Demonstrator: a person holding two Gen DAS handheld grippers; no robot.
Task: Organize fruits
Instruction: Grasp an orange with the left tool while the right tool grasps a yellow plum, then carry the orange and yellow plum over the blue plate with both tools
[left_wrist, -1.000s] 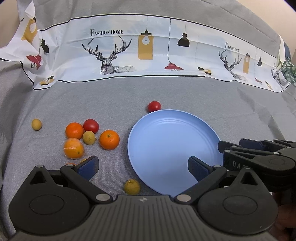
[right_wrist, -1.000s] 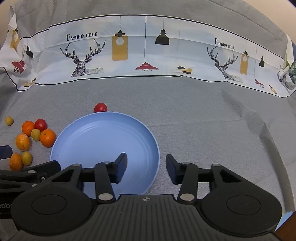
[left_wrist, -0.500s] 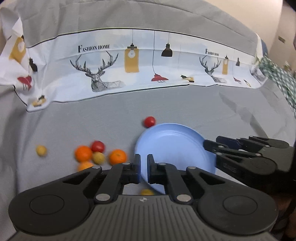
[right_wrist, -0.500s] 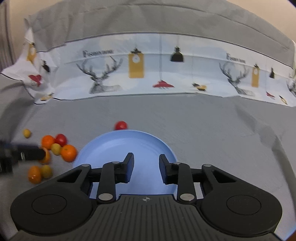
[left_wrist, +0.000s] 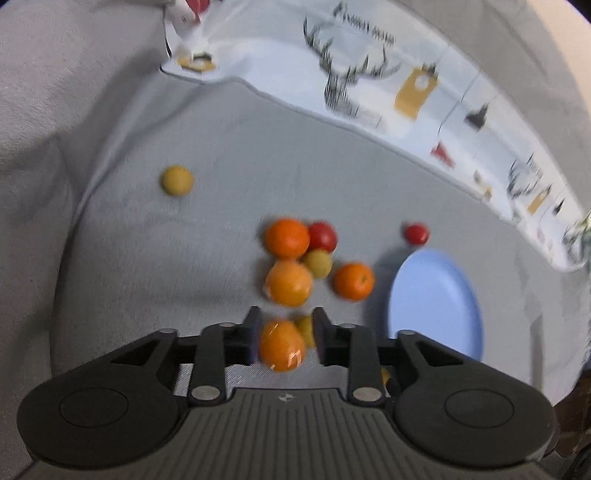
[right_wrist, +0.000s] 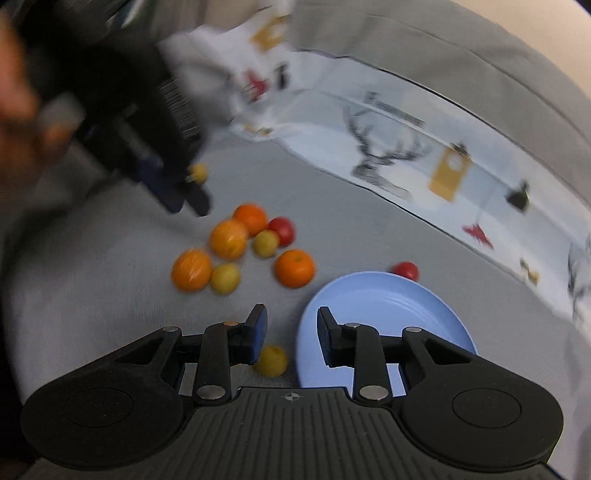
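Observation:
A cluster of oranges, small yellow-green fruits and a red tomato (left_wrist: 322, 236) lies on grey cloth left of a light blue plate (left_wrist: 436, 299). My left gripper (left_wrist: 284, 332) is open above the cluster, with the nearest orange (left_wrist: 282, 345) seen between its fingers; contact is unclear through blur. In the right wrist view the left gripper (right_wrist: 184, 195) hovers above and left of the cluster (right_wrist: 240, 243). My right gripper (right_wrist: 288, 332) is open and empty, between a small yellow fruit (right_wrist: 271, 361) and the plate (right_wrist: 369, 306). A second tomato (right_wrist: 406, 270) sits at the plate's far rim.
A lone yellow fruit (left_wrist: 176, 180) lies far left on the cloth. A printed white fabric band (left_wrist: 406, 88) with deer and lamps runs along the back. The grey cloth rises in folds at the left (left_wrist: 33, 147).
Both grippers swung left, away from the plate toward the fruit cluster. The left gripper, shut half a second ago, has opened partly and now frames an orange. The right stays open.

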